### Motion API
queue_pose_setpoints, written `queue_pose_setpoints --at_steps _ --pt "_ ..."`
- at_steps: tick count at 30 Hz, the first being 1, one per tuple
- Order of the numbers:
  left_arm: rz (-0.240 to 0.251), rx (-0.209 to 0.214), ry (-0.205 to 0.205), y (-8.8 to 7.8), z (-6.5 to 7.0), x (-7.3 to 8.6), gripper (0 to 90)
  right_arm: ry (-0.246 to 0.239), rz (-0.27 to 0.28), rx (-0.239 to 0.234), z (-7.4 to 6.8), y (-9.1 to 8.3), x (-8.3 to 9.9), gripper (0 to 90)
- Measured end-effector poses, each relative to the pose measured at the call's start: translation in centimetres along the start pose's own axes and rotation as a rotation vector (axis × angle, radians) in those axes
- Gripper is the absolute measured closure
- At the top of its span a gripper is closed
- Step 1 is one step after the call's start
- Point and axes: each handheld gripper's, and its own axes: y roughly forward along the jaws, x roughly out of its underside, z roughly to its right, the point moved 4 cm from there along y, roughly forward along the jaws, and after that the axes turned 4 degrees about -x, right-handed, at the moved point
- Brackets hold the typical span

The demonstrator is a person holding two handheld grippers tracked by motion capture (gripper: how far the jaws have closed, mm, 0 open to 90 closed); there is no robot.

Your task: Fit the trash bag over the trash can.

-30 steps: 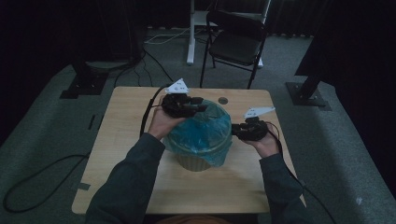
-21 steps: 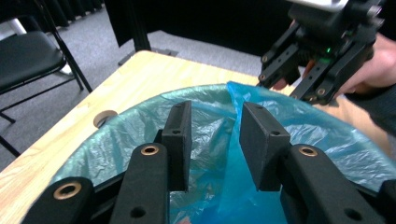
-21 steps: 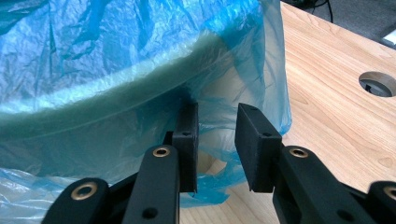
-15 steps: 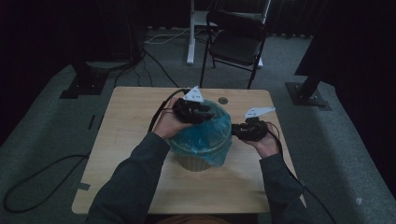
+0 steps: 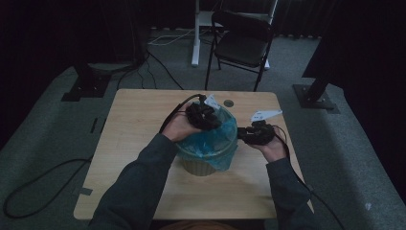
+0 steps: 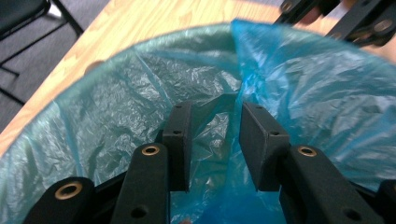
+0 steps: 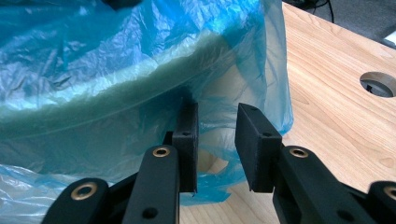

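High view: pale bin (image 5: 200,165) standing on the middle of the wooden desk (image 5: 129,143), lined with a blue plastic bag (image 5: 215,139) folded over its rim. Left hand-held gripper (image 5: 205,115) held over the far left part of the bin mouth, its cable looping onto the desk. Right hand-held gripper (image 5: 256,135) held level just beside the right side of the bin, near the hanging bag edge. Both forearms in dark sleeves entering from the bottom. Round hole (image 5: 229,103) seen in the desk behind the bin, and a black folding chair (image 5: 242,45) on the floor beyond the desk.

Left gripper view: left hand-held gripper (image 6: 212,140) pointing down into the bin mouth, jaws apart, a raised fold of the blue plastic bag (image 6: 308,98) standing between the pads; cannot tell if the pads touch it, no firm clamp visible. Desk (image 6: 135,28) visible past the rim.

Right gripper view: right hand-held gripper (image 7: 217,147) with jaws apart, loose lower edge of the blue plastic bag (image 7: 140,60) hanging in the gap between them, not pressed. Bin rim seen as a pale band under the plastic. Desk (image 7: 336,88) and round hole (image 7: 379,84) at the right.
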Motion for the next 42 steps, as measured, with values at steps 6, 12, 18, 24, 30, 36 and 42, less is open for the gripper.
queue_pose_setpoints --at_steps 6,12,18,24,30,36,42 --pt "-0.067 -0.029 0.001 0.7 -0.1 0.2 63.6 -0.002 0.001 -0.002 0.0 0.0 0.0 69.6" --pt "-0.149 -0.071 0.01 1.5 -0.1 0.4 61.9 -0.008 -0.001 -0.006 -0.1 -0.1 0.0 69.3" --pt "-0.19 -0.197 -0.019 1.5 -0.9 0.8 60.7 -0.019 -0.004 -0.014 -0.3 0.1 0.1 69.0" --pt "-0.233 -0.173 -0.004 1.7 -0.9 1.2 61.1 -0.019 -0.005 -0.018 -0.4 0.1 0.0 68.8" --pt "-0.135 -0.136 -0.028 1.0 -0.8 0.6 60.8 -0.024 -0.009 -0.014 -0.4 0.2 0.1 68.6" --pt "0.082 -0.132 -0.13 -1.4 -1.6 0.3 60.9 -0.017 0.003 -0.015 -0.2 -0.2 0.1 68.0" --pt "0.228 -0.186 -0.214 -4.3 -2.7 0.8 60.9 -0.017 0.003 -0.013 -0.2 -0.3 0.1 67.7"
